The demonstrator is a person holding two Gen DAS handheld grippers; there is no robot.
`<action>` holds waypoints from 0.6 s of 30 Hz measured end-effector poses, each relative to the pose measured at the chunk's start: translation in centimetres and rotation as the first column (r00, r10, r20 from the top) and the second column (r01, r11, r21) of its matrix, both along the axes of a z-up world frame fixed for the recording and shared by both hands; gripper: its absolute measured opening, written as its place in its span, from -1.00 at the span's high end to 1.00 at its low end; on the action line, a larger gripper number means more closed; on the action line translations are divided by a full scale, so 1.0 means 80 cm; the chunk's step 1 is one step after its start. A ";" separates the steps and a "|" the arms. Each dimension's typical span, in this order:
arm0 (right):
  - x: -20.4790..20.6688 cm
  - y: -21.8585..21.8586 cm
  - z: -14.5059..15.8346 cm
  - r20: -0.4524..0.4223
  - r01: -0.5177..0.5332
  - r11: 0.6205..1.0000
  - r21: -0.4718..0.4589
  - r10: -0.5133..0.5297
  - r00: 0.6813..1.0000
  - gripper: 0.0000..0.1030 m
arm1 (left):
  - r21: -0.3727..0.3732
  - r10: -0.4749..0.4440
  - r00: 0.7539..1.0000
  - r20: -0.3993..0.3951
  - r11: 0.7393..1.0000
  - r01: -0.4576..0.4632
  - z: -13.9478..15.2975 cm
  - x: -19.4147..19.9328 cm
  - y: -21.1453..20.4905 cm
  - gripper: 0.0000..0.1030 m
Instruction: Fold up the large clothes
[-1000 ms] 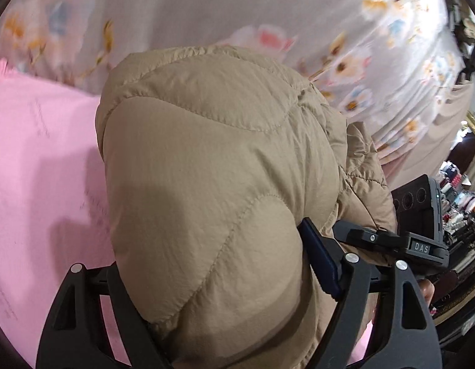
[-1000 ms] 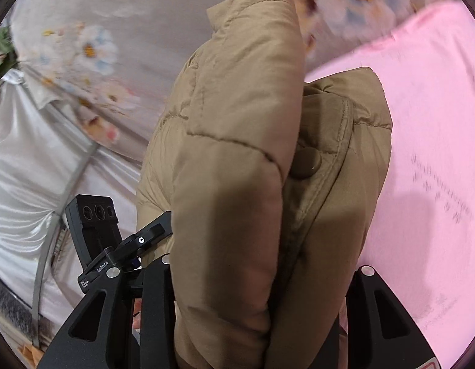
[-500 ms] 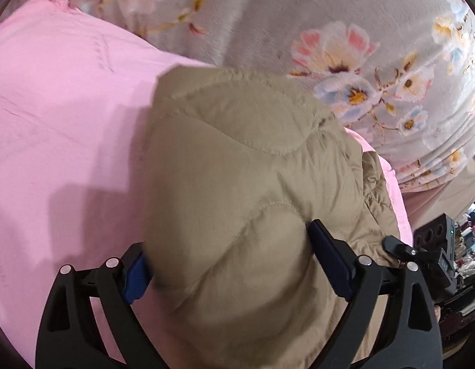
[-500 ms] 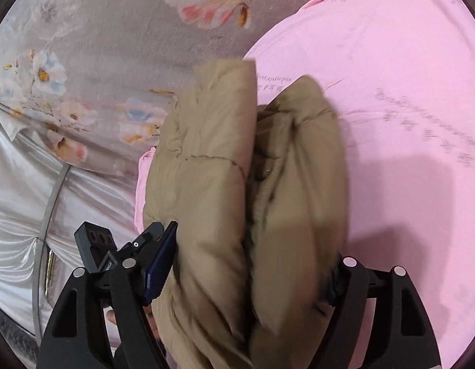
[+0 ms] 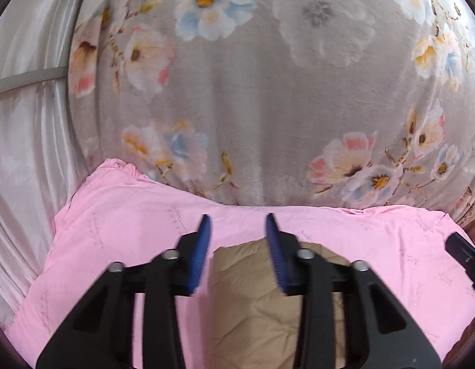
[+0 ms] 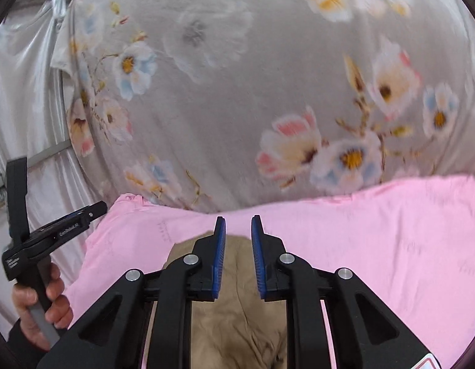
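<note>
The tan quilted jacket [image 5: 253, 292] lies folded on a pink sheet [image 5: 114, 215], low in the left wrist view and partly hidden behind the fingers. My left gripper [image 5: 238, 216] hangs above it with its jaws closing and nothing between the blue pads. In the right wrist view the jacket [image 6: 237, 323] also lies below. My right gripper [image 6: 238, 218] is above it, its jaws closing to a narrow gap with nothing between them.
A grey floral blanket [image 5: 268, 107] covers the bed beyond the pink sheet [image 6: 376, 230]. Silvery curtain fabric [image 5: 22, 123] hangs at the left. A hand [image 6: 49, 301] holds the other gripper's handle at the left edge of the right wrist view.
Both grippers have let go of the jacket, risen and tilted up toward level. Their jaws went wide and have narrowed again. The jacket now lies on the pink sheet.
</note>
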State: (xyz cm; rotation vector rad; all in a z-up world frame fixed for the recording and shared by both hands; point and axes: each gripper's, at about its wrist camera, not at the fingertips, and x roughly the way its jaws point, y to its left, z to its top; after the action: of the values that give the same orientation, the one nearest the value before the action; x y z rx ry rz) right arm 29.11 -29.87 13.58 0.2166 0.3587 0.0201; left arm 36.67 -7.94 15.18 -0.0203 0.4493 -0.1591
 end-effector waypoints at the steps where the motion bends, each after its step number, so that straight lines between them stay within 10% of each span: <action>1: 0.013 0.009 -0.003 -0.008 -0.008 1.000 -0.015 0.007 1.000 0.69 | 0.006 -0.005 1.000 -0.007 1.000 0.005 -0.001 0.005 -0.009 0.71; 12: 0.153 0.009 -0.177 -0.294 0.047 0.998 -0.038 -0.056 0.954 0.69 | 0.112 0.030 0.958 -0.287 0.994 0.003 -0.183 0.124 -0.082 0.99; 18: 0.176 -0.002 -0.236 -0.313 0.056 0.998 0.005 -0.052 0.948 0.80 | 0.153 0.033 0.975 -0.219 0.988 0.001 -0.223 0.137 -0.095 1.00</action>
State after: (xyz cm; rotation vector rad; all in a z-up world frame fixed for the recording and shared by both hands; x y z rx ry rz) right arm 43.22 -30.05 -5.31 0.2439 0.6698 -0.0669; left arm 47.60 -15.54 -2.68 0.1098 0.6832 -0.1061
